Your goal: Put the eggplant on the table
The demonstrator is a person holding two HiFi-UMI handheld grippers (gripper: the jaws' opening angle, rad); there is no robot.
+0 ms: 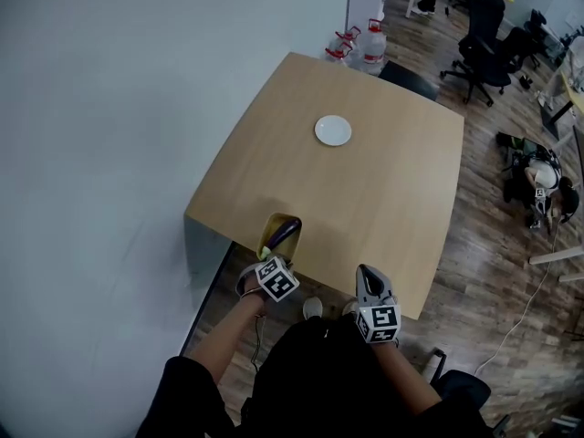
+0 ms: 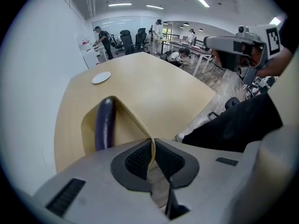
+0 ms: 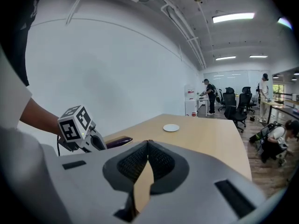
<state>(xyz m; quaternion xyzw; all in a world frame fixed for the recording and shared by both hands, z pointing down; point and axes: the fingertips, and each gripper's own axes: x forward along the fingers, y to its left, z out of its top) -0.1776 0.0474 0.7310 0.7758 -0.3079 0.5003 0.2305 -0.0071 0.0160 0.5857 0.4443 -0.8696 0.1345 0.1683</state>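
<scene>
At the near edge of the wooden table [image 1: 365, 190], the left gripper [image 1: 263, 255] is clamped on the thin rim of a tan dish [image 1: 270, 224], a hold that lets the dark purple eggplant [image 1: 285, 232] ride inside untouched. Whether the dish already rests on the wood cannot be told. The right gripper [image 1: 367, 277], jaws pressed together on nothing, hangs just beside it, apparently in reserve. Farther off, a small white plate [image 1: 333, 130] lies well apart, with open tabletop between for the eggplant.
</scene>
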